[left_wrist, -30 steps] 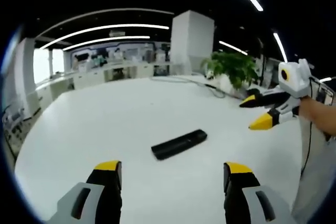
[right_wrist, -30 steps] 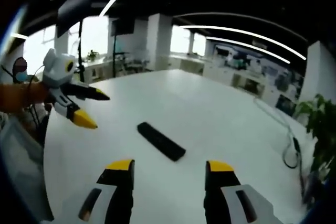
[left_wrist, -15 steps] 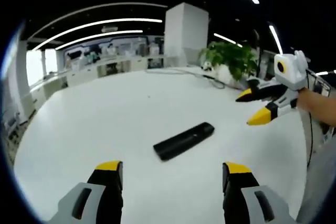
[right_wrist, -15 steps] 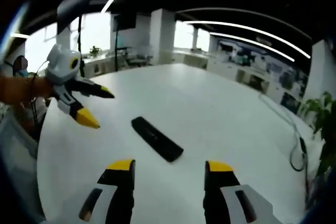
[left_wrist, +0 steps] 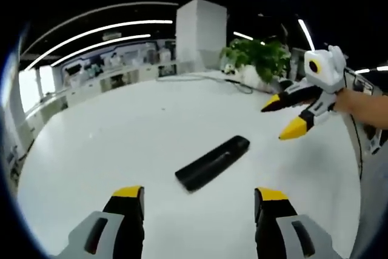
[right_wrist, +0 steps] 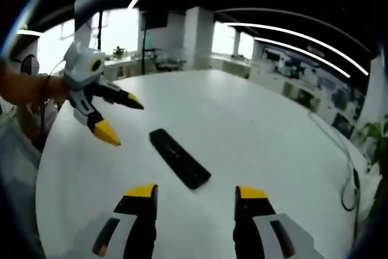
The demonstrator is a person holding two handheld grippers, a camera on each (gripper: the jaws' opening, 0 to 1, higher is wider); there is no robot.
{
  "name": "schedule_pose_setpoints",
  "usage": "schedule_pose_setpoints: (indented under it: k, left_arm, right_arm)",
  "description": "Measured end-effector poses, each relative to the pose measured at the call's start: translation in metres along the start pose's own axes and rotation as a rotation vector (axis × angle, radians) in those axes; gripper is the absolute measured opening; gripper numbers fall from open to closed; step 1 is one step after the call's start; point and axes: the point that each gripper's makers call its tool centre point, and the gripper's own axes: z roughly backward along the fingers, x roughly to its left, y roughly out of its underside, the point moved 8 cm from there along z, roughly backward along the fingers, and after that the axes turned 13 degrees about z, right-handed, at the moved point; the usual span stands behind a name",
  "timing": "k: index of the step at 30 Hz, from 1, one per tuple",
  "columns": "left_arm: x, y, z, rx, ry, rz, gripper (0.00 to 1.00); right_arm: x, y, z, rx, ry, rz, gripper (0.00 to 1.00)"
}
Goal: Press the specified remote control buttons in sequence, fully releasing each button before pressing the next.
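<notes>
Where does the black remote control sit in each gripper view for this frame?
Left gripper view: the remote control lies on the white table, just above and between this view's own jaws, slanting up to the right.
Right gripper view: the remote control lies centre-left, above the jaws, slanting down to the right.
Shared landmark: the potted plant, at the right edge of the right gripper view.

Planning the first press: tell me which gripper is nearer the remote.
Left, barely; nearly even. Left gripper hovers off one end of the remote, right gripper off the other, neither touching.
</notes>
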Motion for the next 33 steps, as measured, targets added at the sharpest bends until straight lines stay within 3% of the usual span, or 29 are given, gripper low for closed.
schedule_pose_setpoints:
  k: [14,33]
  left_arm:
    - [0.010,0.002,-0.017,0.050,0.039,-0.035,0.76]
    - [0.021,-0.004,-0.034,0.091,0.100,-0.066,0.75]
  right_arm:
    - [-0.006,0.009,-0.022,0.024,-0.069,0.053,0.47]
    - [-0.008,0.018,-0.033,0.028,-0.143,0.092,0.46]
